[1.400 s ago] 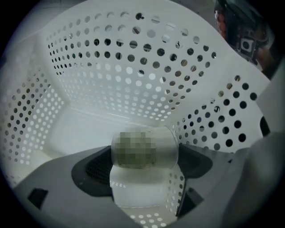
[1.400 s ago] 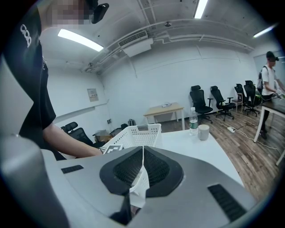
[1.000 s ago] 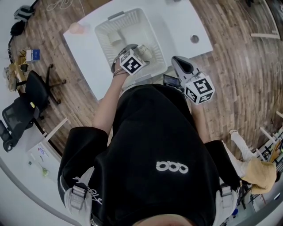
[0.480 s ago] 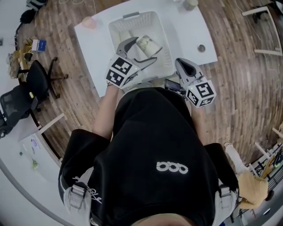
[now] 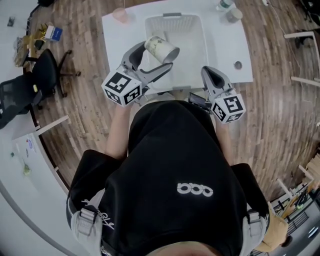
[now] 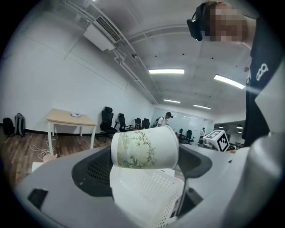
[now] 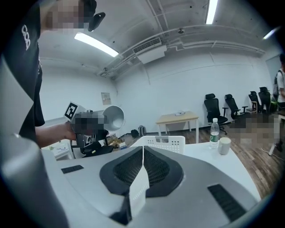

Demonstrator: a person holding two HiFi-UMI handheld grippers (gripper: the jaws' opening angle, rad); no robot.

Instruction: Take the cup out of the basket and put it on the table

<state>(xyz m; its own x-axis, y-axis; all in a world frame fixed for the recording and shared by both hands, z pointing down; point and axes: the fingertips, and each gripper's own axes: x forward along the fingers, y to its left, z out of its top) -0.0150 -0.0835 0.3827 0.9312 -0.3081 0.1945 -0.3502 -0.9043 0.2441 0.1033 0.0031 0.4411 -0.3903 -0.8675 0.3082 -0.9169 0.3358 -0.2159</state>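
A white paper cup [image 5: 161, 48] printed with green bamboo lies on its side in the air over the white perforated basket [image 5: 192, 30]. My left gripper [image 5: 152, 61] is shut on the cup [image 6: 144, 149], one jaw on each side of its wall. In the left gripper view the basket [image 6: 147, 196] shows just below the cup. In the right gripper view the cup [image 7: 113, 116] shows at the left, its open mouth facing the camera. My right gripper [image 5: 210, 74] hovers at the table's near edge right of the basket, shut with nothing in it [image 7: 142, 153].
The white table [image 5: 222, 45] carries a pink cup [image 5: 120, 15] at its far left corner, a water bottle [image 7: 214, 129] and a paper cup [image 7: 224, 145] at the far right, and a small round object [image 5: 238, 64]. Black office chairs [image 5: 45, 80] stand on the wood floor to the left.
The left gripper has risen out of the basket with the cup and tipped toward level, so the cup now lies sideways above the basket. The right gripper shifted only slightly.
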